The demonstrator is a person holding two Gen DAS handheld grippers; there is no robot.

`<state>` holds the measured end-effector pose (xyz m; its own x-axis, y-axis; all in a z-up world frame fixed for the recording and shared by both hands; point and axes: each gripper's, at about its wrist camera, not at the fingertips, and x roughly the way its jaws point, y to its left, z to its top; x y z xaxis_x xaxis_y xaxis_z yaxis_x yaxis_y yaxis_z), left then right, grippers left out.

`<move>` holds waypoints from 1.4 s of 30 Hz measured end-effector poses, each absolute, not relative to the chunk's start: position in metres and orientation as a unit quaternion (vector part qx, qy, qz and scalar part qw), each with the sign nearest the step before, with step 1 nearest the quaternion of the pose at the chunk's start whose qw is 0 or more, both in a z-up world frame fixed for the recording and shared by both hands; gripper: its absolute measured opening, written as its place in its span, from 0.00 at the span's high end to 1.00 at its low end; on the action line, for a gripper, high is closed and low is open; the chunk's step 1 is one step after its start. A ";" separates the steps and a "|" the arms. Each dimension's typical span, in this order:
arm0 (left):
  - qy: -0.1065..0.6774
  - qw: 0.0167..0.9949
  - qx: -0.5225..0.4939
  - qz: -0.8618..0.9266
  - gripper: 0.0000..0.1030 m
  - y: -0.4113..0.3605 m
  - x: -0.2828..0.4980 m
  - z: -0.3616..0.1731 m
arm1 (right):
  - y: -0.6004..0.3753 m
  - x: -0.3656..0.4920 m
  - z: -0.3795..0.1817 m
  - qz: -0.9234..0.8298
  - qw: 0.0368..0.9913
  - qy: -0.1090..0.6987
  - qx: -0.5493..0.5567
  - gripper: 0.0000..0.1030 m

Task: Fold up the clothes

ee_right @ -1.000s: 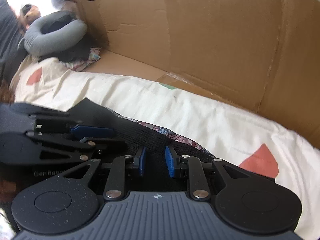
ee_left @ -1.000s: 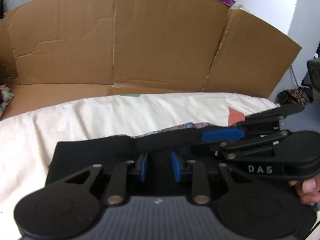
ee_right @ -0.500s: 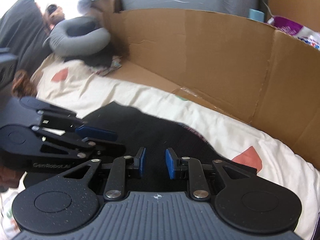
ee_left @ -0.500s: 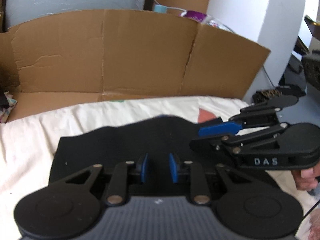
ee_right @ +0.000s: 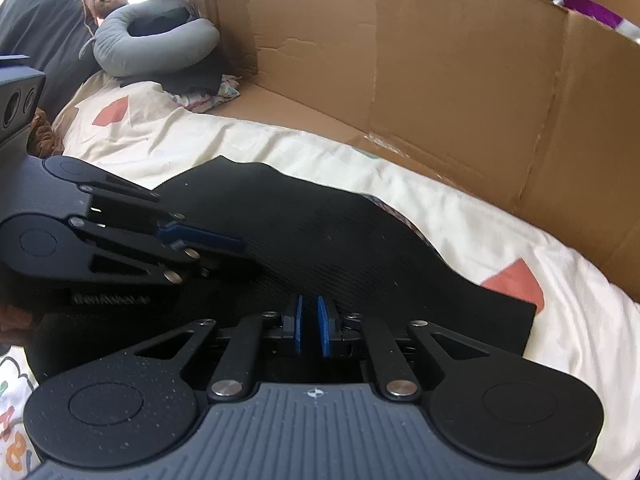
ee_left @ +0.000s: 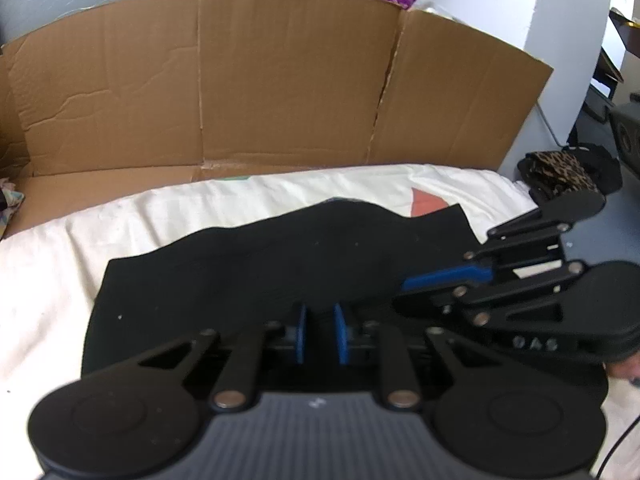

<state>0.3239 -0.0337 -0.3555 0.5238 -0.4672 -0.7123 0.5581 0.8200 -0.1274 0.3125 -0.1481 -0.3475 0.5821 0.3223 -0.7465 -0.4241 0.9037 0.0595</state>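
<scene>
1. Nearest to us, our left gripper point(ee_left: 320, 334) and right gripper point(ee_right: 310, 330) work side by side at the near edge of the black garment point(ee_left: 280, 264). Both sets of jaws are closing, with dark cloth running between the blue pads point(ee_right: 298, 330). Whether the pads already press it we cannot tell; the fabric is as dark as the gripper bodies.

2. The garment lies across the middle of the cream bedsheet point(ee_left: 60, 248), its far edge humped up and wavy, and its right corner sits just beside a coral patch point(ee_right: 514, 282) printed on the sheet.

3. Our worry: if one gripper bites only the top layer, or bites later than the other, we judge the fold will come out skewed or a layer will slide loose. The hump at the far edge could also set into a crease if we drag it flat.

4. A sliver of patterned fabric point(ee_right: 394, 214) peeks from under the garment's far edge; what it belongs to we cannot say.

5. Beyond the sheet's far edge stands a cardboard wall point(ee_left: 280, 80), and toward the far left corner a grey neck pillow point(ee_right: 156, 46) rests on crumpled cloth.

6. The garment's near edge is cut off beneath our grippers.
</scene>
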 end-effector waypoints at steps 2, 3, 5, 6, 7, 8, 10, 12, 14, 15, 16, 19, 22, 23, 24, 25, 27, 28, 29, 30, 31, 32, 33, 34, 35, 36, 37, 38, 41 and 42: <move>0.388 0.872 0.063 -0.291 0.89 -0.030 0.322 -0.355 | -0.152 0.309 -0.348 0.211 0.887 0.407 -0.065 0.88; 0.388 0.872 0.067 -0.290 0.92 -0.028 0.320 -0.354 | -0.153 0.306 -0.349 0.210 0.887 0.406 -0.068 0.88; 0.389 0.872 0.070 -0.288 0.95 -0.023 0.318 -0.353 | -0.158 0.300 -0.348 0.208 0.886 0.408 -0.073 0.87; 0.390 0.874 0.066 -0.284 0.95 -0.019 0.318 -0.350 | -0.160 0.298 -0.348 0.208 0.885 0.410 -0.073 0.87; 0.388 0.876 0.065 -0.278 0.95 -0.016 0.317 -0.346 | -0.164 0.296 -0.345 0.206 0.886 0.410 -0.068 0.87; 0.386 0.879 0.065 -0.272 0.95 -0.013 0.317 -0.342 | -0.167 0.294 -0.341 0.205 0.887 0.410 -0.063 0.87; 0.379 0.885 0.061 -0.264 0.94 -0.008 0.315 -0.332 | -0.174 0.290 -0.334 0.202 0.888 0.409 -0.052 0.86; 0.381 0.884 0.043 -0.266 0.92 -0.005 0.313 -0.324 | -0.176 0.286 -0.326 0.205 0.891 0.402 -0.045 0.86; 0.387 0.881 0.024 -0.272 0.89 -0.006 0.310 -0.321 | -0.175 0.282 -0.319 0.208 0.893 0.396 -0.041 0.81; 0.391 0.878 0.013 -0.275 0.89 -0.008 0.307 -0.321 | -0.173 0.280 -0.318 0.211 0.893 0.395 -0.042 0.79; 0.392 0.876 0.008 -0.280 0.89 -0.011 0.304 -0.321 | -0.169 0.277 -0.318 0.217 0.893 0.392 -0.046 0.72; 0.392 0.871 0.008 -0.298 0.89 -0.022 0.295 -0.324 | -0.156 0.269 -0.324 0.233 0.887 0.395 -0.061 0.70; 0.402 0.861 0.030 -0.309 0.89 -0.033 0.291 -0.337 | -0.144 0.261 -0.336 0.244 0.879 0.402 -0.078 0.70; 0.405 0.860 0.036 -0.309 0.89 -0.035 0.291 -0.342 | -0.140 0.260 -0.340 0.247 0.877 0.403 -0.085 0.70; 0.406 0.860 0.044 -0.306 0.89 -0.035 0.292 -0.346 | -0.137 0.258 -0.345 0.249 0.875 0.405 -0.092 0.70; 0.407 0.860 0.050 -0.305 0.89 -0.034 0.293 -0.349 | -0.136 0.257 -0.347 0.251 0.874 0.402 -0.102 0.70; 0.411 0.858 0.053 -0.302 0.96 -0.031 0.297 -0.354 | -0.137 0.255 -0.350 0.254 0.873 0.400 -0.112 0.70; 0.412 0.858 0.055 -0.301 0.97 -0.028 0.298 -0.354 | -0.139 0.254 -0.349 0.254 0.873 0.401 -0.113 0.70; 0.414 0.858 0.055 -0.300 0.97 -0.025 0.298 -0.354 | -0.142 0.254 -0.348 0.253 0.873 0.402 -0.112 0.70; 0.415 0.857 0.054 -0.300 0.97 -0.021 0.297 -0.355 | -0.145 0.253 -0.347 0.251 0.873 0.402 -0.113 0.70; 0.417 0.857 0.053 -0.299 0.97 -0.017 0.296 -0.355 | -0.148 0.253 -0.346 0.250 0.873 0.402 -0.114 0.70; 0.420 0.856 0.051 -0.297 0.98 -0.014 0.295 -0.354 | -0.151 0.252 -0.345 0.247 0.874 0.403 -0.113 0.70; 0.422 0.856 0.049 -0.295 0.98 -0.009 0.293 -0.354 | -0.156 0.251 -0.345 0.244 0.874 0.405 -0.110 0.70; 0.423 0.856 0.049 -0.294 0.98 -0.005 0.291 -0.353 | -0.160 0.249 -0.345 0.242 0.875 0.407 -0.106 0.70; 0.424 0.856 0.052 -0.291 0.98 -0.002 0.290 -0.353 | -0.164 0.248 -0.345 0.239 0.875 0.408 -0.103 0.70; 0.425 0.857 0.054 -0.286 0.98 0.002 0.288 -0.351 | -0.168 0.247 -0.343 0.235 0.875 0.413 -0.094 0.70; 0.428 0.857 0.057 -0.282 0.98 0.005 0.287 -0.350 | -0.173 0.246 -0.342 0.231 0.875 0.417 -0.085 0.70; 0.429 0.859 0.058 -0.274 0.97 0.008 0.285 -0.348 | -0.177 0.245 -0.340 0.227 0.875 0.421 -0.076 0.70; 0.424 0.870 0.046 -0.249 0.93 0.021 0.278 -0.337 | -0.182 0.237 -0.329 0.221 0.881 0.414 -0.055 0.70; 0.422 0.873 0.041 -0.240 0.91 0.026 0.276 -0.333 | -0.183 0.235 -0.326 0.220 0.883 0.411 -0.050 0.70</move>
